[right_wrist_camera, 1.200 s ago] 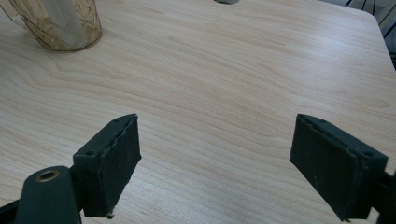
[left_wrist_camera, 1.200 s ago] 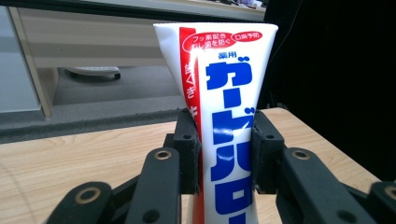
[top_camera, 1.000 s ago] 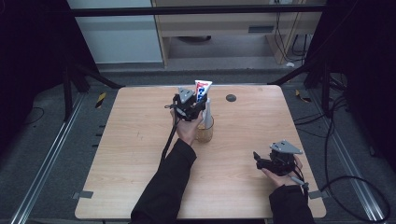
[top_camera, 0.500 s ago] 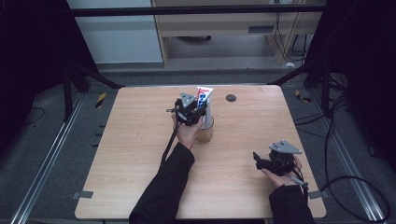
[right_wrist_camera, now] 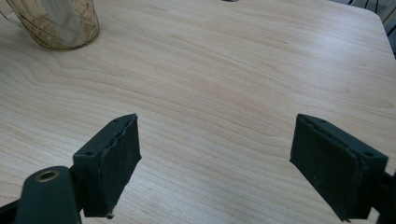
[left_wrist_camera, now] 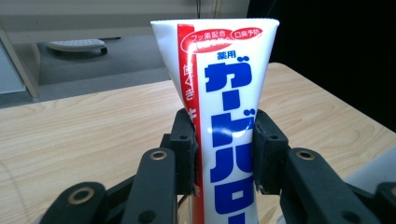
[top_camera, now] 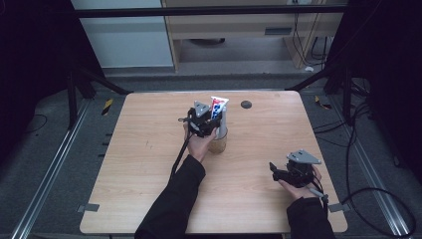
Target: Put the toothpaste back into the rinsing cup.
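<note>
Toothpaste, white tube w/ blue lettering & red stripe (left_wrist_camera: 224,116), stands crimp-up in amber glass cup (top_camera: 218,142) mid-table, left gripper (top_camera: 204,122) clamped on it. Right gripper (top_camera: 291,174) idle, jaws wide. Prob. placing step; next: let go, lift straight off w/o tipping cup.

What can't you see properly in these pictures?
- Tube: its bottom end is cut off by the lower edge of the left gripper view, behind the left tongs.
- Glass: in the high view, the hand and tube cover it, so its inside is hidden.
- Dark spot on the table: too small to identify.
</note>
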`<state>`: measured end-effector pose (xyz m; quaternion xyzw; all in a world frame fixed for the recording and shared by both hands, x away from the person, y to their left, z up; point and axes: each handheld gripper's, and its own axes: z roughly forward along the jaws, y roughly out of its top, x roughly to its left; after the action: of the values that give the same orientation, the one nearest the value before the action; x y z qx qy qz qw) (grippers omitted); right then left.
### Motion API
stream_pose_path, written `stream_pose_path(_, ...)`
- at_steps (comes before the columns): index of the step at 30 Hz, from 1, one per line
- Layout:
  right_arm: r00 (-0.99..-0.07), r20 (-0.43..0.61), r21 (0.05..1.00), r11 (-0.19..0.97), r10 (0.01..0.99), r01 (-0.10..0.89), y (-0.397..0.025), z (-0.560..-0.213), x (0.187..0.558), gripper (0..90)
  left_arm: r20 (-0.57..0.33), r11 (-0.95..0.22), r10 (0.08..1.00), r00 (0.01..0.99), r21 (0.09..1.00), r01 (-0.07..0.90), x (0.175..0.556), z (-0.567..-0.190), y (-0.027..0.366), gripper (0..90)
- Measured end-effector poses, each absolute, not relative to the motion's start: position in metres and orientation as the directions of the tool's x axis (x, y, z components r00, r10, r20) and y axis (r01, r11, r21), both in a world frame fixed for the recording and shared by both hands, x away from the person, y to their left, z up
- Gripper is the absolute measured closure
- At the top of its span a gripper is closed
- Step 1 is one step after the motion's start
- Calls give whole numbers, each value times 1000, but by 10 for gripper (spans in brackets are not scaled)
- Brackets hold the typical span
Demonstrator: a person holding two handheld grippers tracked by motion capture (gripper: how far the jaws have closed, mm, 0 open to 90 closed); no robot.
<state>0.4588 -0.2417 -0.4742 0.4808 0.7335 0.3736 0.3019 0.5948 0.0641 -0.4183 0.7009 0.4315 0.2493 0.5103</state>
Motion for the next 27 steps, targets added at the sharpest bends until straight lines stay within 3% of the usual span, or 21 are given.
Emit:
stream_pose_path(11, -356, -85, 837, 261, 930, 481, -239, -474, 459, 158, -18, -214, 846, 533, 904, 371, 583, -425, 68, 621)
stream_pose_path(17, -356, -82, 836, 259, 931, 484, -239, -474, 459, 158, 12, -252, 844, 537, 892, 376, 576, -430, 75, 566)
stream_pose_path(23, -356, -80, 836, 257, 931, 485, -238, -474, 459, 157, 20, -255, 839, 544, 897, 361, 570, -423, 84, 437)
stream_pose_path(27, -356, -86, 835, 262, 930, 484, -238, -474, 459, 157, 32, -249, 834, 550, 913, 324, 558, -411, 91, 425)
